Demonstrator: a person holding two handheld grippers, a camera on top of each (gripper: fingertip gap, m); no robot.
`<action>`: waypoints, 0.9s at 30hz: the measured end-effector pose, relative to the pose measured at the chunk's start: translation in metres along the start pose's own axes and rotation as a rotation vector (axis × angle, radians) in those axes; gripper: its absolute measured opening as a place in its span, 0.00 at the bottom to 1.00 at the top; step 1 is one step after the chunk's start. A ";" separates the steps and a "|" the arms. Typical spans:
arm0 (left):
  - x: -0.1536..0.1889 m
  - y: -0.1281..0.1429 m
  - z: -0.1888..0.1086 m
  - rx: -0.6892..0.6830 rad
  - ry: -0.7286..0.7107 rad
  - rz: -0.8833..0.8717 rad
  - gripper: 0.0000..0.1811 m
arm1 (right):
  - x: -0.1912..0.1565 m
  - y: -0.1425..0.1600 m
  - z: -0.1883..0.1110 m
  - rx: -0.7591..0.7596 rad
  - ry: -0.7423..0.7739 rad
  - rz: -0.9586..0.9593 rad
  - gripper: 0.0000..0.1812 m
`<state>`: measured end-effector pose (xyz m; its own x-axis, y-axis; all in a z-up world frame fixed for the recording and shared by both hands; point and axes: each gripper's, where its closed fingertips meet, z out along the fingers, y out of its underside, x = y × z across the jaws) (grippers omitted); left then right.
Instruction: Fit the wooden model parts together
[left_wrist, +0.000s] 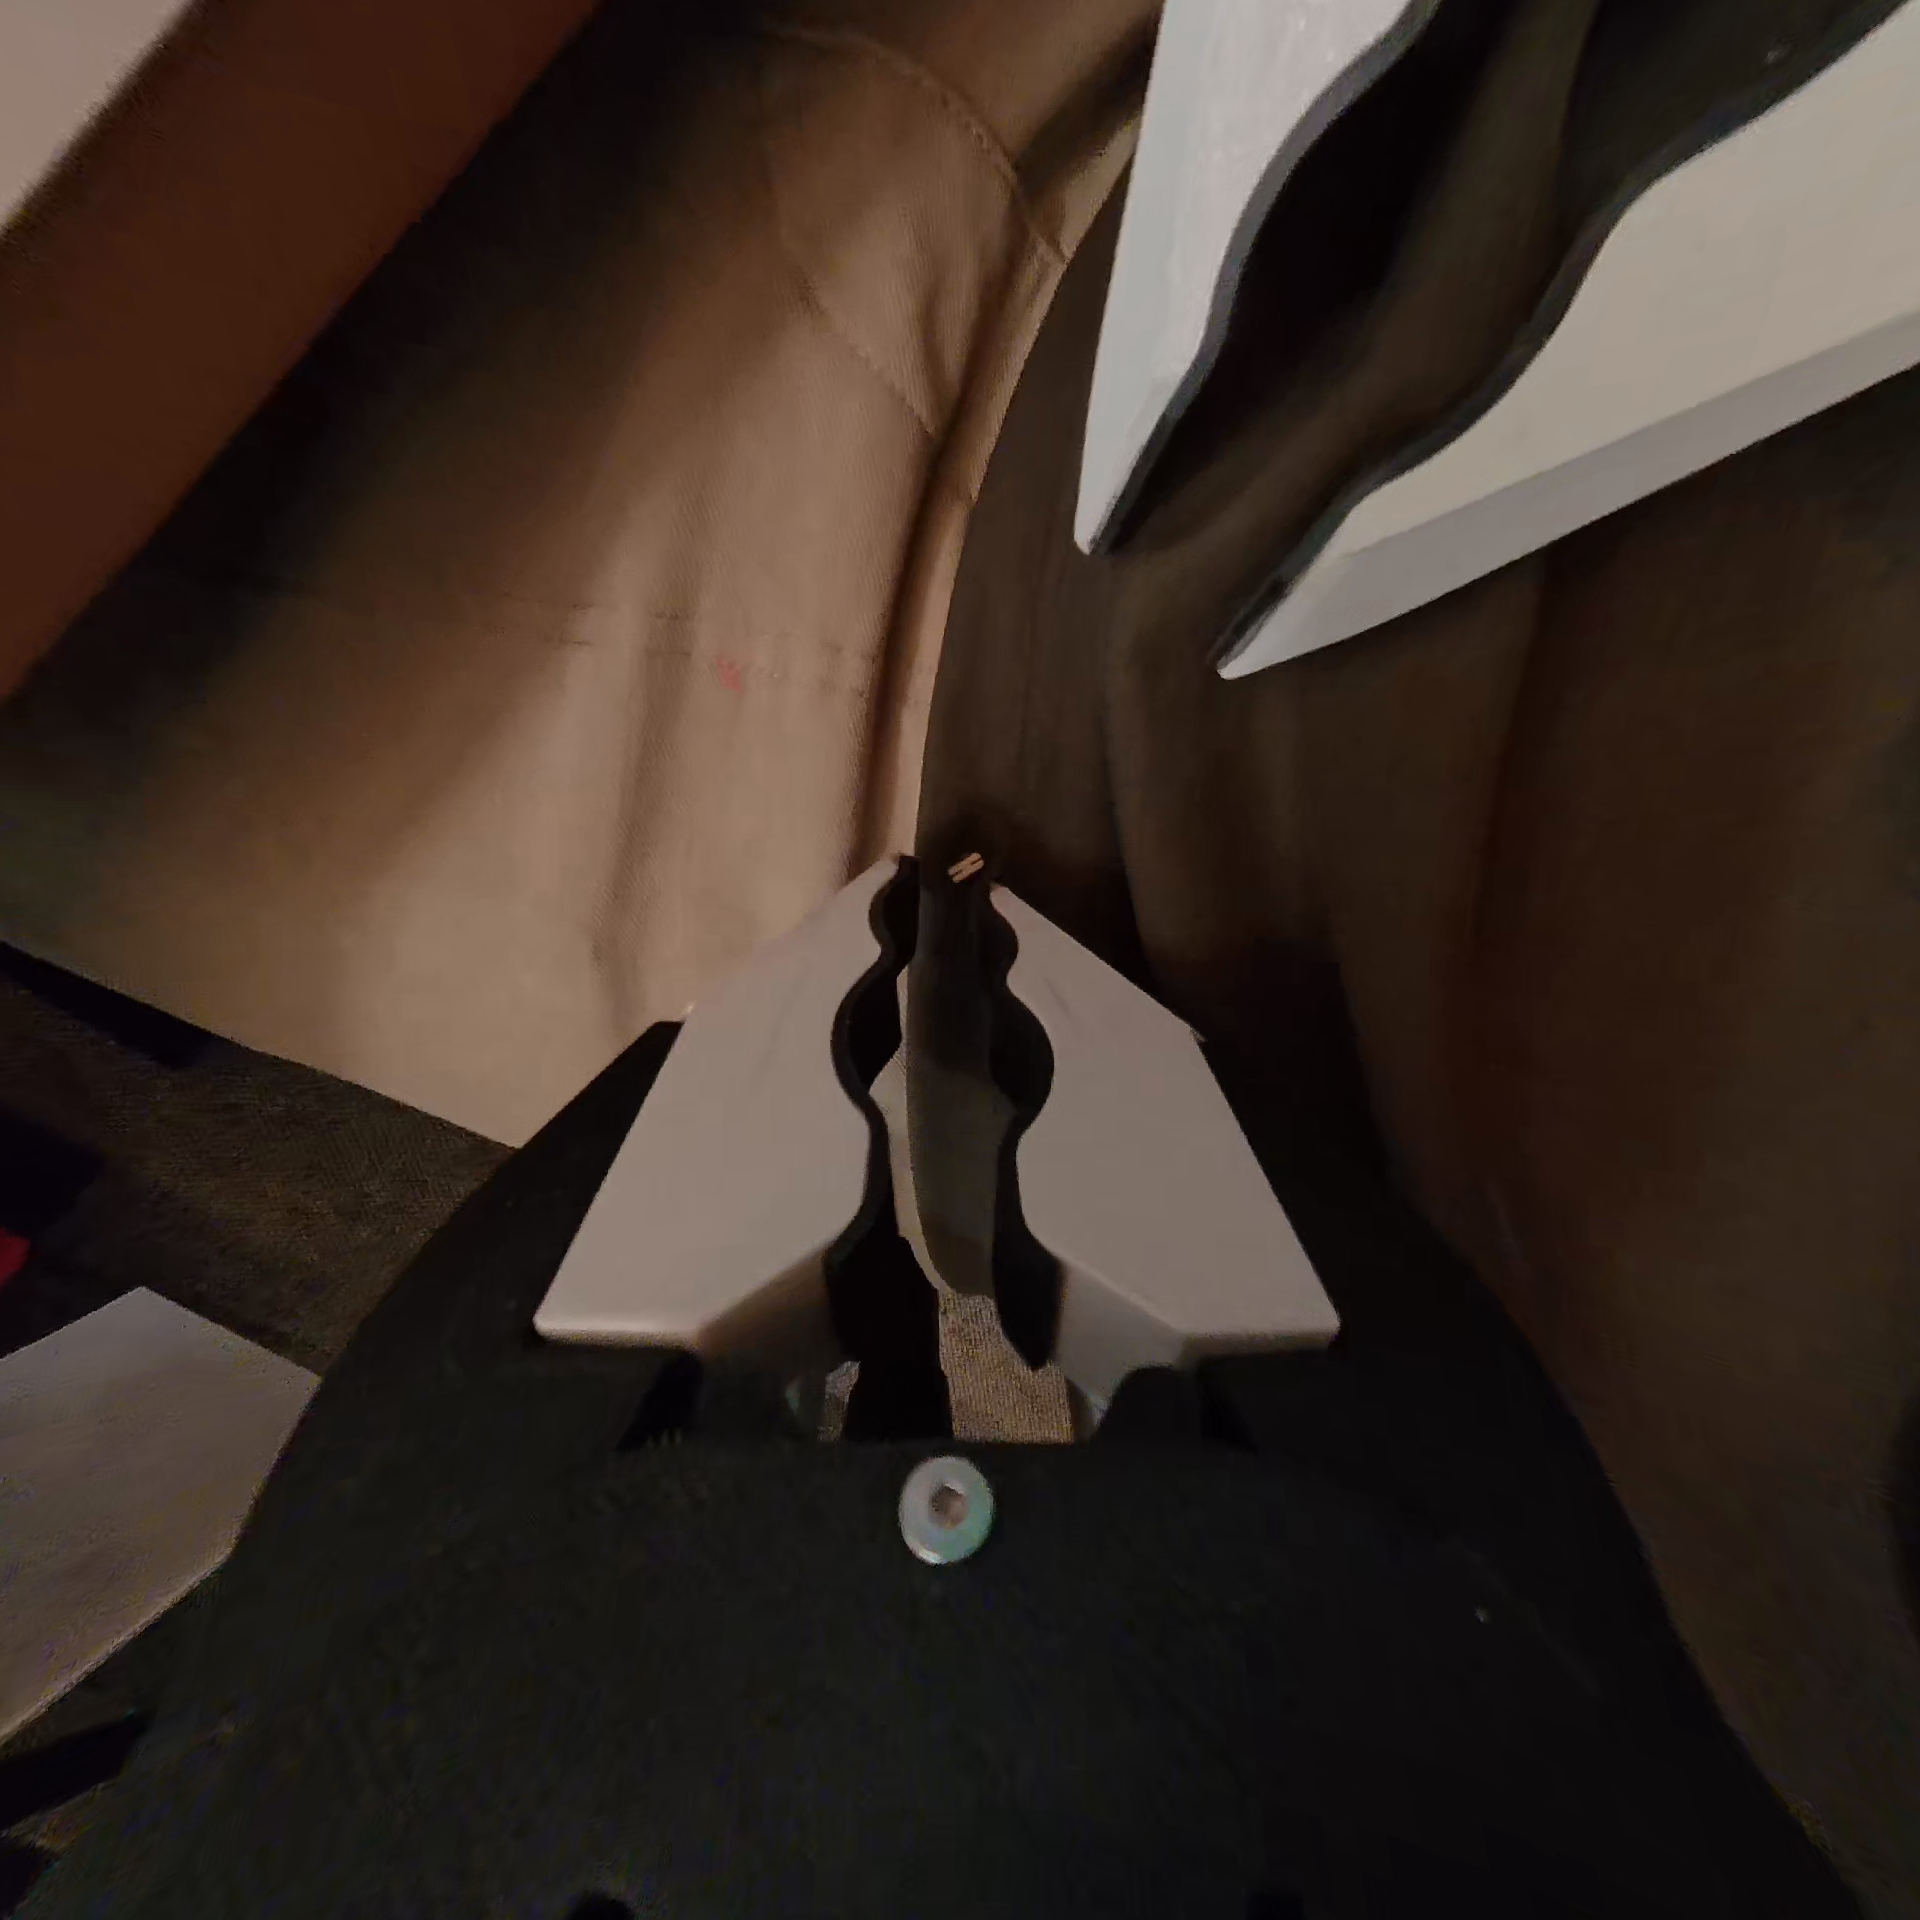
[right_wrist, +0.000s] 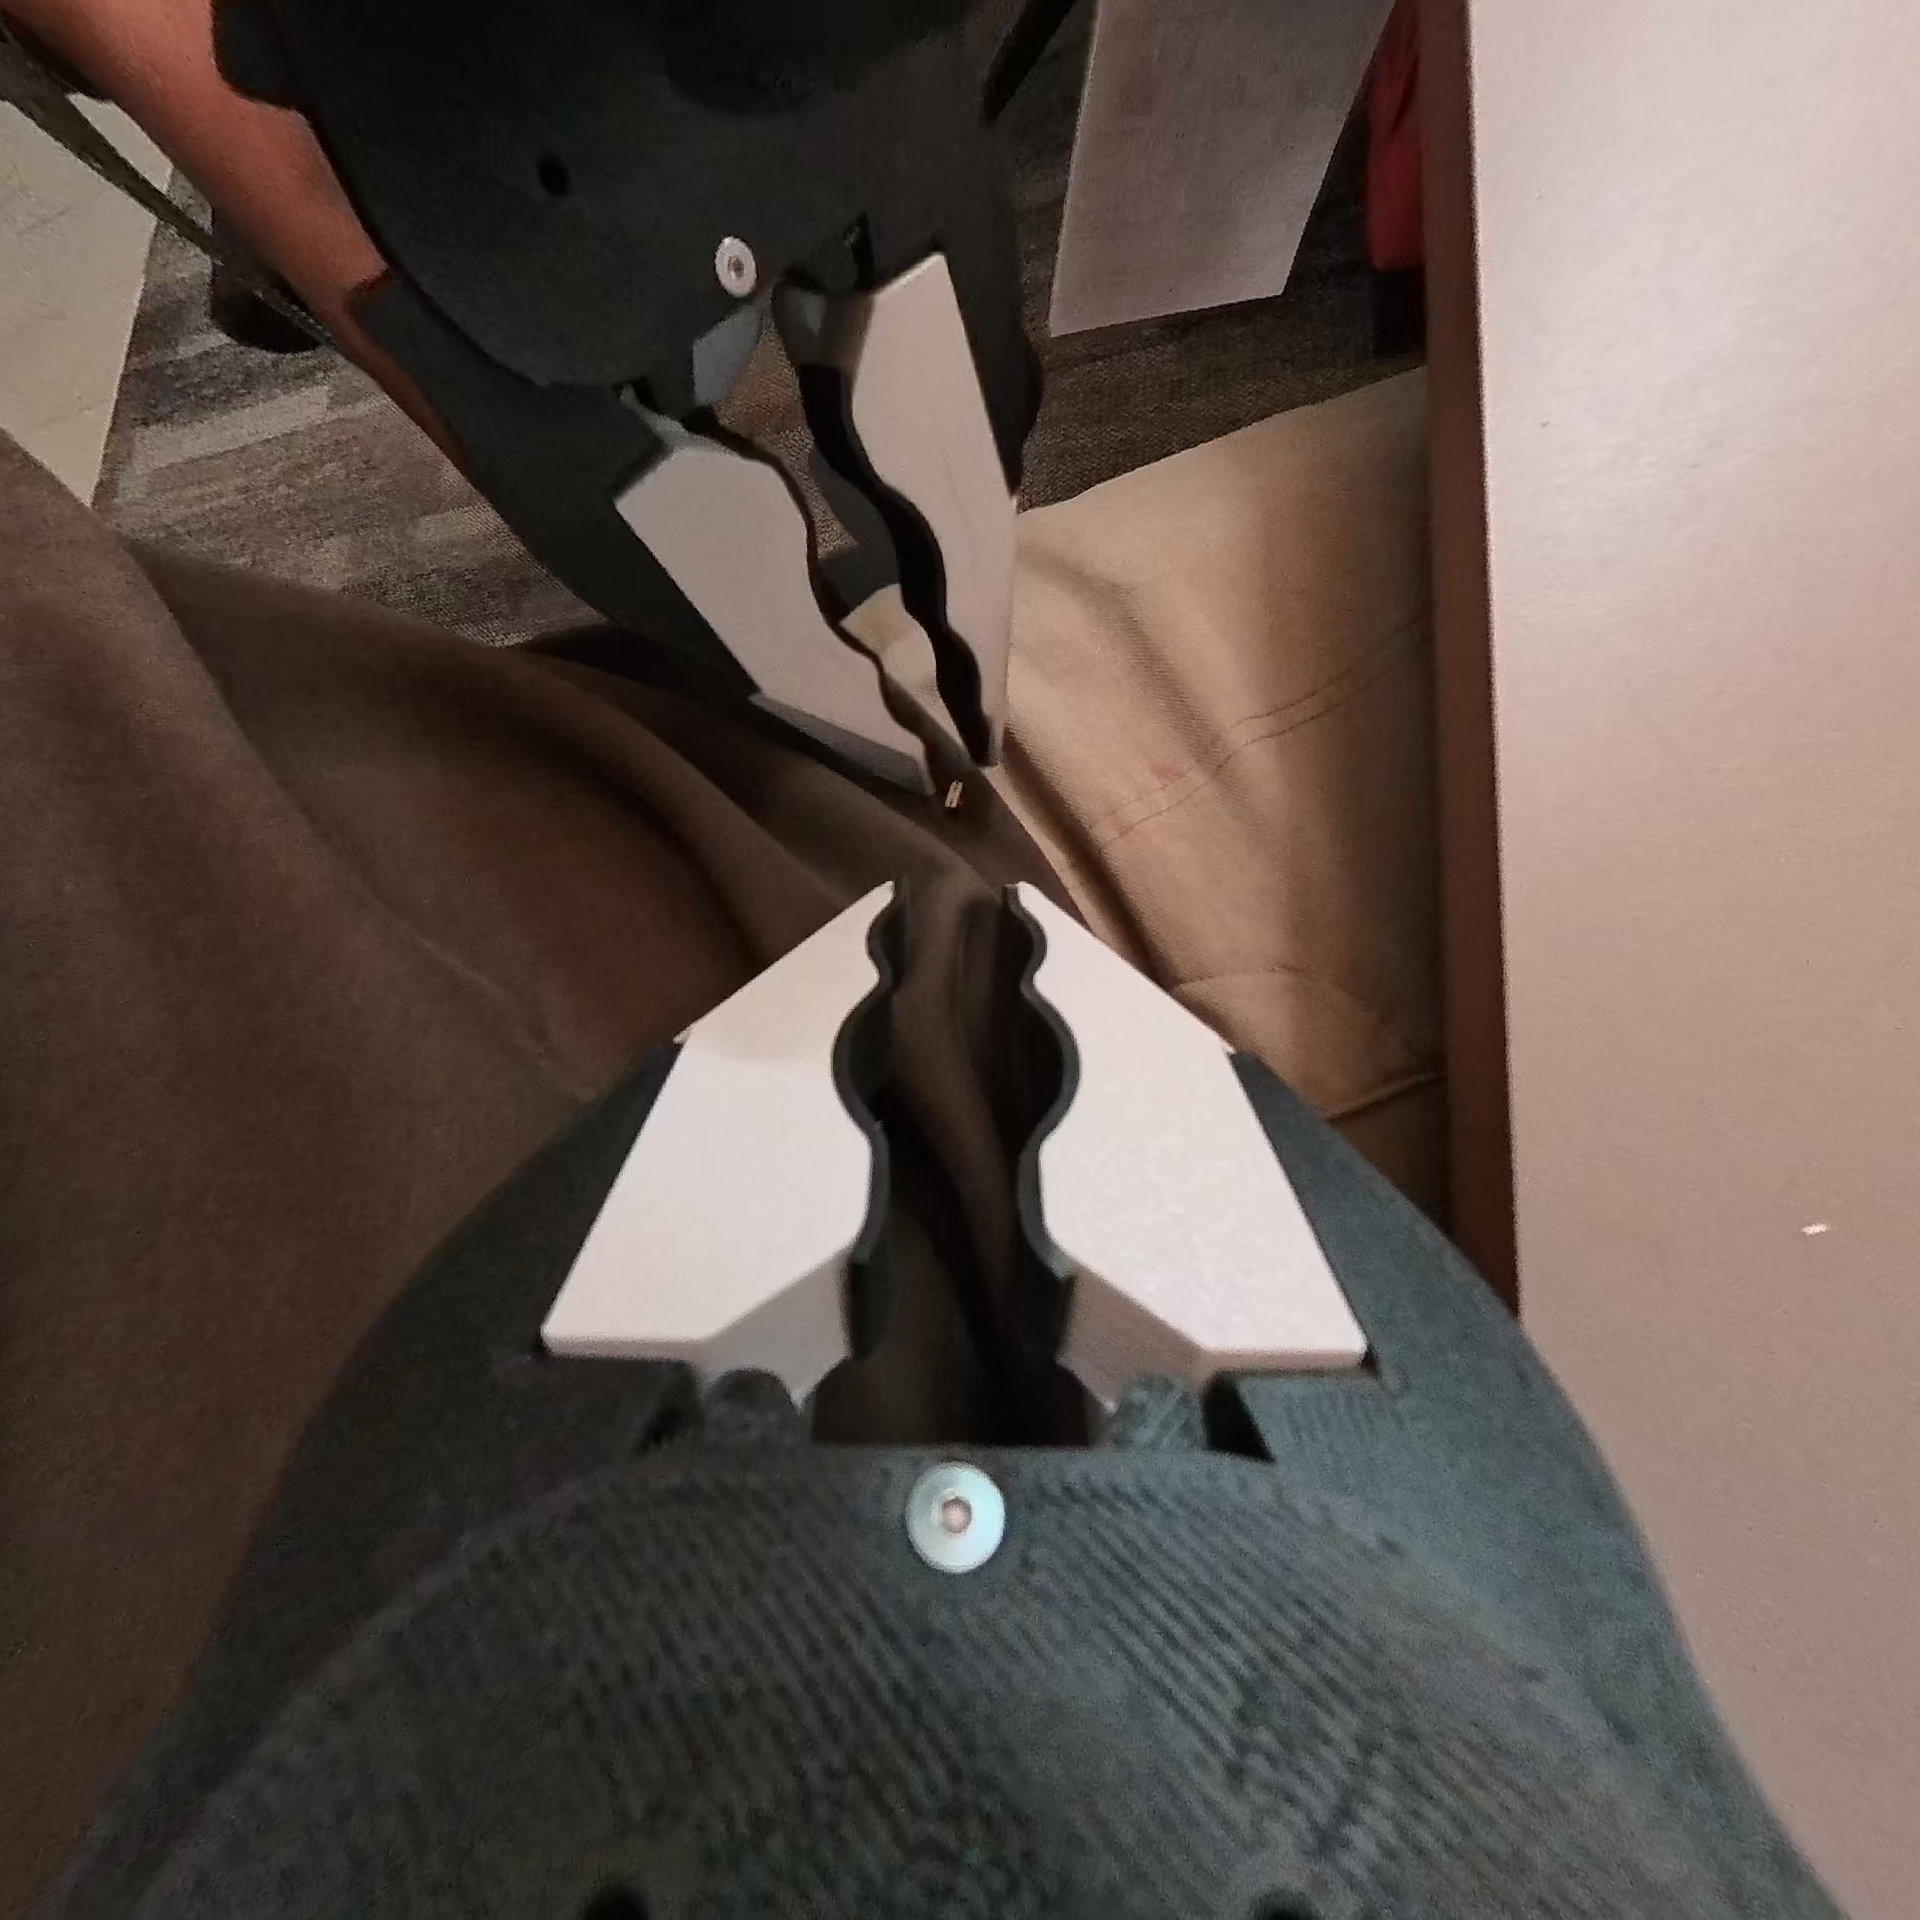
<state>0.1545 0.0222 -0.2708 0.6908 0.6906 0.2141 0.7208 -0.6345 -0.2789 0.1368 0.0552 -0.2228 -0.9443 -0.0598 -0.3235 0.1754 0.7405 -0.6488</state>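
Observation:
My left gripper (left_wrist: 948, 878) is shut on a thin flat wooden part held edge-on. Only the part's small pale end (left_wrist: 966, 864) sticks out past the fingertips. In the right wrist view the left gripper (right_wrist: 954, 767) comes down from the top, with the same pale end (right_wrist: 954, 795) below its tips. My right gripper (right_wrist: 953, 891) is slightly open and empty, with brown cloth showing through the gap. Its tips point at the left gripper's tips, a short way apart. It also shows at the upper right of the left wrist view (left_wrist: 1158, 608). No other wooden parts are in view.
Both grippers hang over brown cloth (right_wrist: 312, 987) on a person's lap, next to a beige cushion (left_wrist: 623, 623). A pale tabletop with a brown edge (right_wrist: 1662, 727) runs along the right. Grey carpet (right_wrist: 312, 447) and white panels (right_wrist: 1174, 156) lie beyond. Left tips to right tips: about 6 cm.

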 end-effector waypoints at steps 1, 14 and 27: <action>0.000 0.002 0.002 -0.010 -0.001 0.003 0.05 | 0.000 0.000 0.000 -0.001 0.001 -0.002 0.09; 0.003 0.000 0.011 0.017 -0.029 0.061 0.02 | 0.000 0.000 -0.001 0.004 0.001 -0.002 0.09; 0.003 -0.004 0.008 0.046 -0.034 0.052 0.01 | 0.000 0.000 -0.002 0.006 -0.007 0.007 0.09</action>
<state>0.1533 0.0294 -0.2762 0.7244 0.6690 0.1664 0.6800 -0.6538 -0.3319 0.1367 0.0565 -0.2215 -0.9412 -0.0587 -0.3327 0.1840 0.7370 -0.6504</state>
